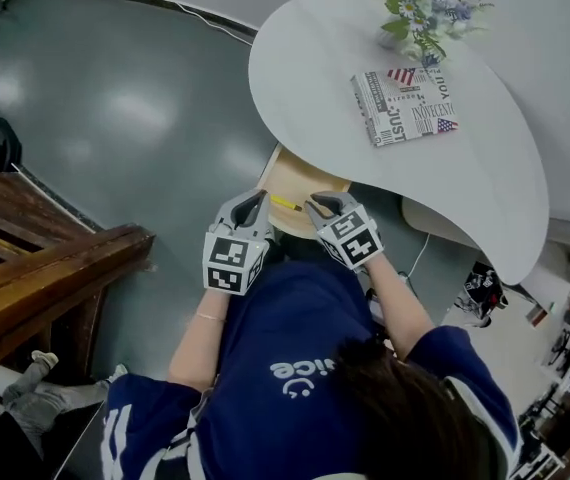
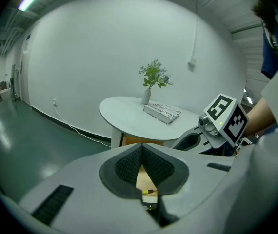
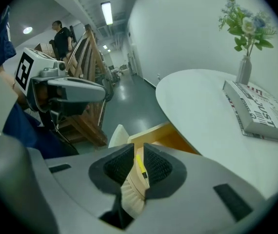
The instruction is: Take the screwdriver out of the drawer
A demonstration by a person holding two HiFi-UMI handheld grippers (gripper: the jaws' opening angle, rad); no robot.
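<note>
Screwdriver (image 1: 285, 204) lies in the open drawer (image 1: 300, 180) under the desk (image 1: 315, 78) edge. Left gripper (image 2: 141, 147) fingers (image 2: 127, 167) are clenched, empty; right gripper (image 3: 139, 147) fingers (image 3: 117, 167) stand released, gripping nothing.

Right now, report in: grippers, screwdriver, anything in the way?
Left gripper shut, right gripper open, both over the open drawer. Yellow screwdriver lies inside, ungripped. Nothing seen blocking it.
</note>
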